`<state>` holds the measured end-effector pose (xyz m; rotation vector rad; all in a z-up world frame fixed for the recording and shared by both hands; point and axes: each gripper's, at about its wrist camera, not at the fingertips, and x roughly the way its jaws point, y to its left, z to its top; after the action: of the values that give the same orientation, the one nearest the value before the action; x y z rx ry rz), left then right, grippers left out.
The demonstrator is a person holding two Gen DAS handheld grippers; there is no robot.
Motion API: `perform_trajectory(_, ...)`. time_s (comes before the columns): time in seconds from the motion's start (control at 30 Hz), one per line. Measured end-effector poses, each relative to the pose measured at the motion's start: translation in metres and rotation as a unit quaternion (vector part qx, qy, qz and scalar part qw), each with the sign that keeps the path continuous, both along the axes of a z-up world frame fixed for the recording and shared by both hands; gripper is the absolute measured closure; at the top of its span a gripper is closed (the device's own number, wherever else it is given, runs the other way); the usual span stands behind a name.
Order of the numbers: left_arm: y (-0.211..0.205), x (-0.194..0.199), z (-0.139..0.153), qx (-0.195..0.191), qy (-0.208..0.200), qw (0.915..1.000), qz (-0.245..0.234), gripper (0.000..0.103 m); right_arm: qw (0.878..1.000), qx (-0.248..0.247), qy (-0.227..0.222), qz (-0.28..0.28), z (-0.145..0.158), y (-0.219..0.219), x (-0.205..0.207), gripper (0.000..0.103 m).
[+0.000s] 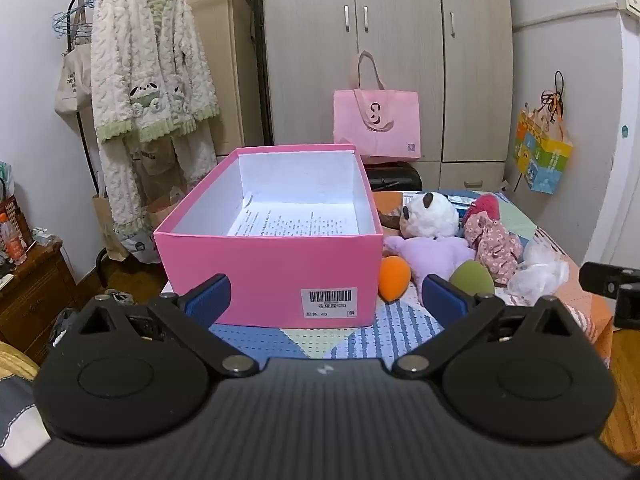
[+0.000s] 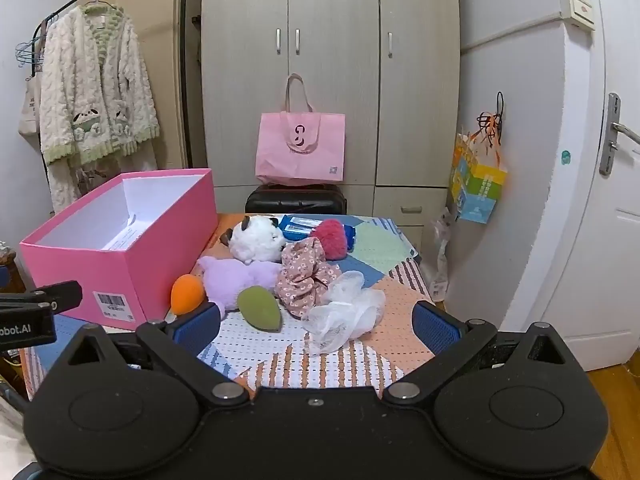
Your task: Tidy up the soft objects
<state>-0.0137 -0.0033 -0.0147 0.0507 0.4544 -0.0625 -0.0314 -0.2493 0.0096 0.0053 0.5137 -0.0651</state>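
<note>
While both grippers gape empty, fluffy plush toys (image 2: 256,240) lie beside a smooth pink cardboard box (image 1: 272,268).

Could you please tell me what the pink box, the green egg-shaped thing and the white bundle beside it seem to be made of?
Pink box: probably cardboard with smooth matte pink paper outside and white inside; stiff straight walls, barcode sticker.
Green egg: likely soft foam, a matte, seamless sponge-like surface.
White bundle: looks like thin translucent mesh or plastic film, crinkled; I cannot tell which.
</note>
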Motion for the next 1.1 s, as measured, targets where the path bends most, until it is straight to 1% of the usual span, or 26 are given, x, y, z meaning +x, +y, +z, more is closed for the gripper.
perform_trajectory(0.17, 0.004, 0.0, -0.001, -0.021, 0.0, 0.9998, -0.006, 0.0, 1.0, -0.004, -0.003, 0.002, -0.004, 0.0, 0.005, 0.0)
perform_trajectory(0.47, 0.003, -0.001, -0.002, -0.015, 0.001, 0.9999, -0.007, 0.0, 1.0, -0.01, 0.002, 0.001, 0.0, 0.003, -0.008, 0.0)
perform_trajectory(0.5, 0.002, -0.001, -0.003, -0.014, 0.002, 0.9999, -0.007, 0.0, 1.0, 0.003, -0.004, 0.004, -0.006, 0.001, -0.001, 0.0)
perform_trajectory(0.73, -0.004, -0.001, -0.003, -0.017, 0.01, 0.9996, -0.021, 0.0, 1.0, -0.002, -0.001, 0.006, -0.007, 0.0, 0.0, 0.0)
perform_trajectory(0.87, -0.006, -0.004, -0.004, -0.013, 0.009, 0.9996, -0.025, 0.0, 1.0, 0.01, -0.003, 0.005, -0.008, 0.001, 0.0, 0.0)
perform_trajectory(0.97, -0.005, -0.004, -0.005, -0.015, 0.012, 0.9995, -0.026, 0.0, 1.0, 0.008, -0.001, 0.004, -0.009, 0.0, 0.0, 0.0)
perform_trajectory(1.1, -0.005, -0.004, -0.005, -0.015, 0.014, 0.9994, -0.027, 0.0, 1.0, 0.023, 0.004, 0.002, -0.009, -0.001, -0.001, 0.0)
